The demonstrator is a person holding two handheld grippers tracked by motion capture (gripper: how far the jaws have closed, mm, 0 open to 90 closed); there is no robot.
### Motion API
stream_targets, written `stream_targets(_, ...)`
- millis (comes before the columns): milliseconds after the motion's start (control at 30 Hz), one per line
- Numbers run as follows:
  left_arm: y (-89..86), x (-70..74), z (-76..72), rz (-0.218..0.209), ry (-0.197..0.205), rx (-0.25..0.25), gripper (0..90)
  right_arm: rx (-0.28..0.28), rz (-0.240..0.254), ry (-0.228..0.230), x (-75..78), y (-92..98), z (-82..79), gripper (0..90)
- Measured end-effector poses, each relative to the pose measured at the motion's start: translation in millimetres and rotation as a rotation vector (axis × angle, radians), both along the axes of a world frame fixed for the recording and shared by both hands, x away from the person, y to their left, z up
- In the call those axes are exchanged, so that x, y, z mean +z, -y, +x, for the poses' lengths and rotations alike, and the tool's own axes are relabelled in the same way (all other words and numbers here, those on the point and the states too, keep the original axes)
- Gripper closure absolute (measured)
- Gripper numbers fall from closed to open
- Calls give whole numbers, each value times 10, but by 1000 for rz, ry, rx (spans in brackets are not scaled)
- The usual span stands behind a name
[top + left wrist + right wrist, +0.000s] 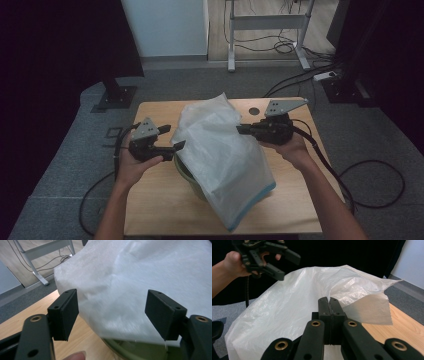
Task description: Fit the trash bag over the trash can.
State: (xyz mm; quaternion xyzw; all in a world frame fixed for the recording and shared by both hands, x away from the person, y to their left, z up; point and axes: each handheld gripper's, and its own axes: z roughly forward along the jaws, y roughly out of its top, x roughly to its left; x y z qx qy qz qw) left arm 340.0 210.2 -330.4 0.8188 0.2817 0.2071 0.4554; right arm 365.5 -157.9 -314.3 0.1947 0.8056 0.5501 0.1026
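high view shows a large white woven plastic bag (220,150) draped over a green bucket (186,175) that stands on the wooden bench (160,200), the bag rising to a loose peak toward the far side and trailing down to a blue-edged hem near the bench's front edge. we hold the right gripper (241,129) at the bag's right side, and in the right gripper view its fingers (329,305) are pressed fully together on a fold of the bag's edge, so that side is pinched and lifted. the left gripper (176,139) sits at the bag's left flank; in the left gripper view its 2 fingers (64,312) stand apart with the bag (120,290) beyond and between them, neither pad pressing the sheet, so it grips nothing. we judge the bag to be very light, thin and floppy: it will crumple, billow and slide rather than keep a shape, and the woven film looks slick, so a shallow pinch could slip out. the best hold seems to be a doubled fold or the hemmed rim, taken deep between the pads, with both sides lifted together so the bucket (130,350) underneath is not dragged or tipped. the sheet is unlikely to break, though a hard tug on a single layer could stretch or tear it. we can read no brand, label or writing on the bag, the bucket or the grippers.
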Motion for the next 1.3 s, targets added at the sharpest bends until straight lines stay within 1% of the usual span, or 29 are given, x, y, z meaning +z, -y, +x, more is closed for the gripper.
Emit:
stream_targets(167, 28, 14, 125, -4, -27, -39, 293, 2, 0, -3, -2, -3, 0, 892)
stream_targets(333, 80, -20, 180, 3, -57, -84, 312, -1, -2, -5, -5, -6, 6, 892)
stream_targets(400, 108, -50, 196, 0, -89, -115, 315, -1, 3, -6, -6, -7, 5, 893)
stream_targets(467, 131, -72, 201, -13, -122, -157, 316, 1, 4, -7, -5, -10, 3, 893)
stream_targets(567, 182, -103, 199, 3, -144, -177, 313, 5, 7, -9, -6, -14, -2, 892)
stream_targets(700, 248, -151, 198, 30, -156, -185, 309, 7, 7, -5, 0, -12, -26, 892)
stream_targets(867, 331, -207, 186, 53, -171, -197, 309, 13, 7, -1, 10, -7, -61, 892)
stream_targets(933, 366, -227, 173, 71, -175, -207, 310, 14, 7, 1, 13, -5, -77, 893)
stream_targets(1133, 443, -278, 116, 101, -203, -245, 321, 22, 12, 2, 16, -15, -131, 892)
stream_targets(1233, 457, -292, 79, 106, -216, -268, 336, 20, 7, 1, 13, -18, -142, 892)
stream_targets(1267, 456, -291, 68, 106, -211, -269, 335, 17, 4, 0, 11, -17, -142, 893)
stream_targets(1300, 449, -283, 51, 97, -198, -261, 333, 16, 3, -1, 10, -15, -142, 892)
